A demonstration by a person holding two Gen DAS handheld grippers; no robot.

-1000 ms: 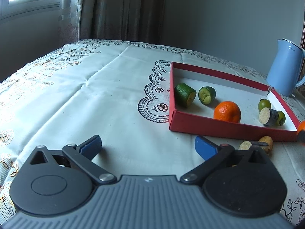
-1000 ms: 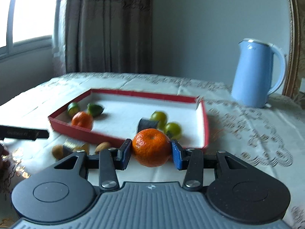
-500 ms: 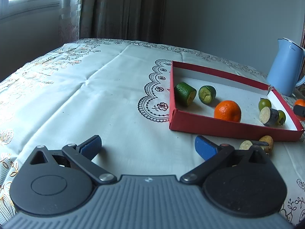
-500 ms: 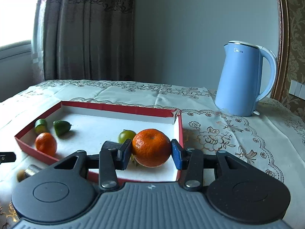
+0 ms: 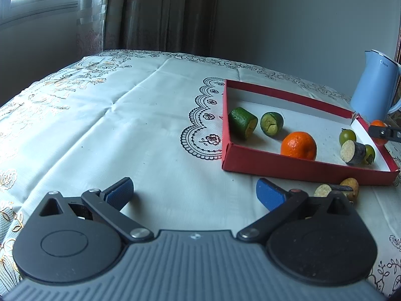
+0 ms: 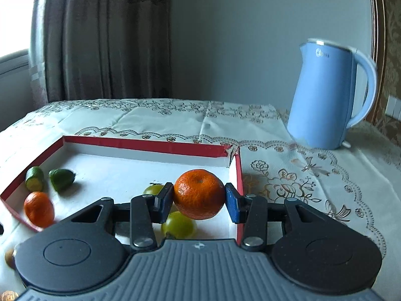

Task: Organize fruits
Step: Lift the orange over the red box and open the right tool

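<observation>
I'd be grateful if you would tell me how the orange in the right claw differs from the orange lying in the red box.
The held orange is off the surface, clamped between the right claw pads; the other orange lies loose on the floor of the red box. The held orange is above the box's right end, the other at its left end. Both are round, orange and unpeeled.

The right gripper (image 6: 199,200) pinches a tangerine (image 6: 199,193) over the red tray's (image 6: 150,145) near right corner. Green fruits (image 6: 178,224) lie below it; a blue kettle (image 6: 325,95) stands far right.
</observation>
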